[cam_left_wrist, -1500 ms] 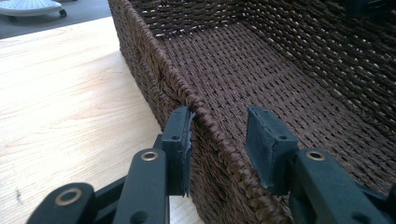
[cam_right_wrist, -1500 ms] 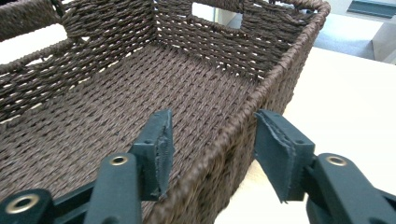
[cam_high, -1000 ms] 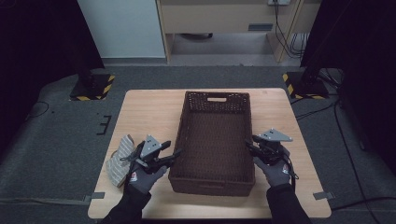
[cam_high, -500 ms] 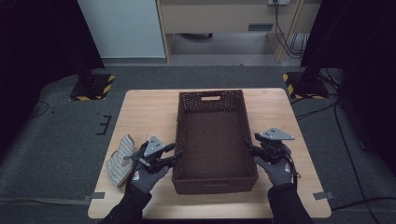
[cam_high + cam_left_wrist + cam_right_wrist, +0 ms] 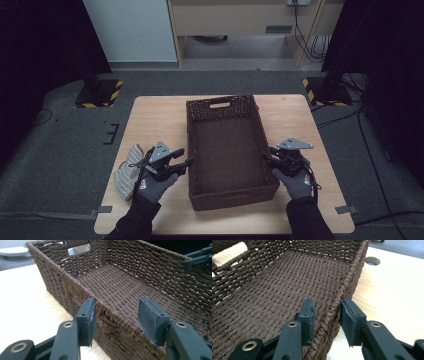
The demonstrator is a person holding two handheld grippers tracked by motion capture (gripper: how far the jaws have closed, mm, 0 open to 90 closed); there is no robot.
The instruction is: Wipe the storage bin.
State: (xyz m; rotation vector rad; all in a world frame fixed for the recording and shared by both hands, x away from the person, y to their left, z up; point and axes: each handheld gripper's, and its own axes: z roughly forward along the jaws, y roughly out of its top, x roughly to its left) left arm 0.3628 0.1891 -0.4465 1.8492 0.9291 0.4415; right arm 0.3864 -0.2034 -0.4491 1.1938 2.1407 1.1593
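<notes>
At the middle of the counter (image 5: 150, 120) stands the brown woven basket (image 5: 225, 145), long side running away from the person, and it holds nothing: its woven floor is bare from end to end, with a cut-out handle in the far wall. Both tools straddle its long walls near the near end. The left tool (image 5: 116, 317) has one pad close against the outer face of the left wall and the other standing off inside, so its jaws, which have just been opening, are half apart and not clamping. The right tool (image 5: 327, 315) has its jaws set narrowly either side of the right rim after closing in; a small gap shows at each pad, so I judge no firm grip yet. The step in hand looks like taking hold of the basket by both walls to shift it. Next, both tools need to close squarely on the rims together. A folded striped cloth (image 5: 126, 170) lies on the counter just left of the left tool.
</notes>
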